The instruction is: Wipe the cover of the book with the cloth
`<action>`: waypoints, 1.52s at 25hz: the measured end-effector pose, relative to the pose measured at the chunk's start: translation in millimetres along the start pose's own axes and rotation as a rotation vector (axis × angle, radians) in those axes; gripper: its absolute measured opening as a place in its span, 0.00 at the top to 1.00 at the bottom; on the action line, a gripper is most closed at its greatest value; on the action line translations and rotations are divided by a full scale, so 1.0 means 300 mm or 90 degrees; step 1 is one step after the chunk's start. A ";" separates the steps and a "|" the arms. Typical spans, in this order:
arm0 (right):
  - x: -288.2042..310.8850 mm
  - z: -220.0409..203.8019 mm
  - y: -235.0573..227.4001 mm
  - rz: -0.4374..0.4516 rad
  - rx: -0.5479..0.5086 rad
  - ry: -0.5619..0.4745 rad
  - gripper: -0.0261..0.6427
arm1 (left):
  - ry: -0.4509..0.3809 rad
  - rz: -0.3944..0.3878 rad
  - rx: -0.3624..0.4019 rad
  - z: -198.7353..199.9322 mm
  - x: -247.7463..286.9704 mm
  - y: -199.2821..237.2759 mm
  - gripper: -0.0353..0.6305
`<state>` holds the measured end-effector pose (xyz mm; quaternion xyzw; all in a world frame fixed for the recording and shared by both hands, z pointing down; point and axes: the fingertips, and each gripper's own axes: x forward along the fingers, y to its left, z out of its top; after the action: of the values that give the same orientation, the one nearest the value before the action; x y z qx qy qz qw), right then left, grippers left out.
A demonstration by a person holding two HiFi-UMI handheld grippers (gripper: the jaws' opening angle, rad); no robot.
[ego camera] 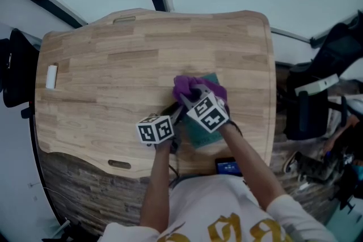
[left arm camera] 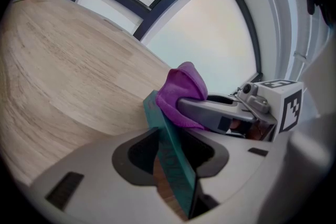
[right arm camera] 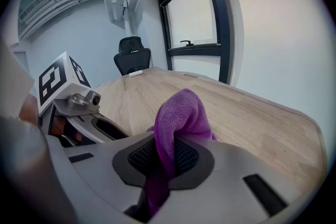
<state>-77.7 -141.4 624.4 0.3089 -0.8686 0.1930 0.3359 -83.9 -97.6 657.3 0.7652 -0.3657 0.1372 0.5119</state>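
Far left on the pale wooden table (ego camera: 102,54): a small white oblong object (ego camera: 51,76), well apart from the work.

Nearer the middle: the left gripper (left arm camera: 173,176), jaws closed tight on the near edge of a thin teal-covered book (left arm camera: 164,128), pinning it in place toward the table's right side, close to the person. Flat on the wood or raised at one edge: not clear from these views.

Just right of that: the right gripper (right arm camera: 165,157), jaws pinched shut on a bunched purple microfibre cloth (right arm camera: 181,113), with a fold of it standing up above the jaws. Pressed against the far end of the book's cover, the end away from the person, touching it in the left gripper view.

By the look of it, mid-wipe: book secured, cloth in contact with the cover. No telling how much of the cover is already cleaned. Probably left to do: strokes across the teal surface showing nearer the person, then letting go.
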 end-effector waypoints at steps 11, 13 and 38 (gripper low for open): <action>-0.014 -0.014 0.009 0.003 0.003 -0.004 0.91 | 0.003 -0.005 -0.006 0.003 0.001 0.000 0.75; -0.018 -0.019 0.011 0.003 0.006 -0.003 0.91 | 0.003 -0.006 -0.007 0.003 0.002 0.000 0.75; -0.075 -0.097 0.037 -0.019 0.072 0.000 0.91 | 0.004 -0.020 -0.005 0.021 0.002 -0.009 0.75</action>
<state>-58.4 -108.4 627.5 0.3401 -0.8517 0.2371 0.3205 -82.8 -102.9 653.1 0.7686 -0.3524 0.1299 0.5179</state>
